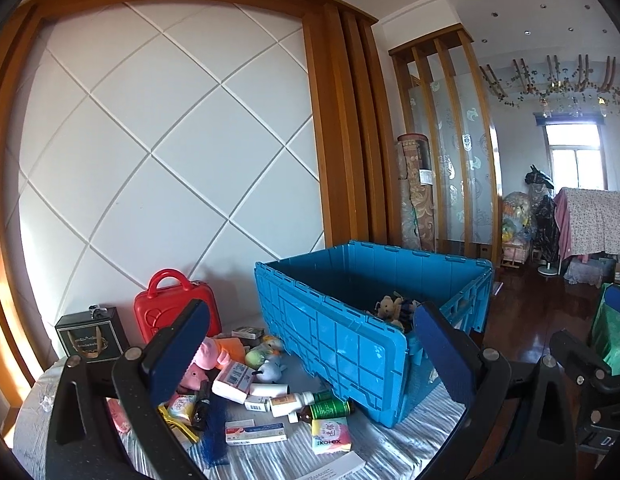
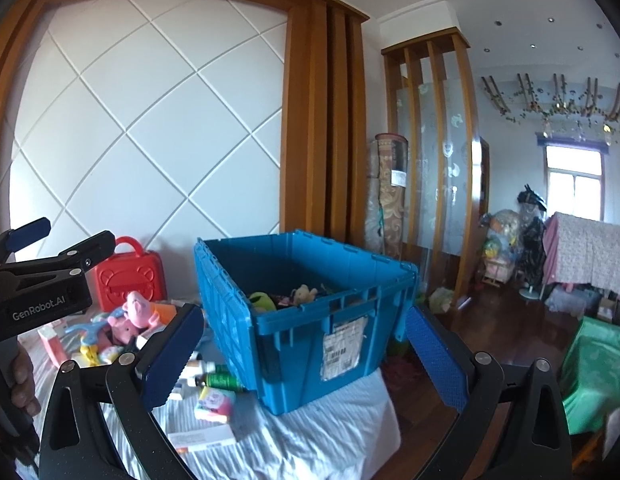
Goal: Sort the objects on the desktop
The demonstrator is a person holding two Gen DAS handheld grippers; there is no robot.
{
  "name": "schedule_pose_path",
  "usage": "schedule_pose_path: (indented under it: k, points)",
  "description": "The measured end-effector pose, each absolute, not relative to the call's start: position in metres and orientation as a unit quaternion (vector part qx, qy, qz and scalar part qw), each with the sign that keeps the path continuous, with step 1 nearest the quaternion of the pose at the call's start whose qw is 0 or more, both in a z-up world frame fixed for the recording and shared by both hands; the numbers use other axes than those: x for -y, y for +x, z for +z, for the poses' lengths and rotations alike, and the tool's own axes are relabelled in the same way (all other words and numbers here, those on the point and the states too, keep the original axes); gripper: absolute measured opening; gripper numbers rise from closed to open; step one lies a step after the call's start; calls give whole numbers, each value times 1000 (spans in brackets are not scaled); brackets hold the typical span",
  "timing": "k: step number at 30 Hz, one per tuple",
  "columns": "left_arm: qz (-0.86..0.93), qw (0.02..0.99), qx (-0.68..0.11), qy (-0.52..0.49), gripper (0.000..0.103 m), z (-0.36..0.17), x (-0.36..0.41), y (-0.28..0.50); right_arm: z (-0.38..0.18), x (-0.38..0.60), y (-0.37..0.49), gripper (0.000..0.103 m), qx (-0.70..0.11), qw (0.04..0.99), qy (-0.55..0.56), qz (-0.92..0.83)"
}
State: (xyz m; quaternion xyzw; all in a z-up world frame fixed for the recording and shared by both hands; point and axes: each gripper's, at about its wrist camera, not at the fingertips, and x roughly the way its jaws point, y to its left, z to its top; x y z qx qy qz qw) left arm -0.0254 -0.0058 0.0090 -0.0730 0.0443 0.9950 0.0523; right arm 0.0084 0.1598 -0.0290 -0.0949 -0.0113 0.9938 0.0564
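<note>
Blue crate point(image 1: 341, 332) on the white-covered table point(image 1: 389, 440) — dead ahead of both the left gripper point(image 1: 310, 360) and right gripper point(image 2: 306, 356), jaws wide, empty — clutter pile point(image 1: 246, 392) left of it.

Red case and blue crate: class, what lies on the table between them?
In the left wrist view, between the red case and the blue crate lie a small white box and soft toys.

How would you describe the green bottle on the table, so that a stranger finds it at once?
Start at the big blue crate on the cloth-covered table. At the crate's near bottom edge, among the boxes and tubes, the green bottle lies on its side. It is the only dark green item there; its neighbour is a white bottle.
</note>
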Motion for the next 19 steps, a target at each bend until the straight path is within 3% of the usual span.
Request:
schedule_pose_path:
  k: [19]
  points:
    - [997,20,-43,-58,103,11,22,-23,-24,-154,8,103,-3,30,-92,995]
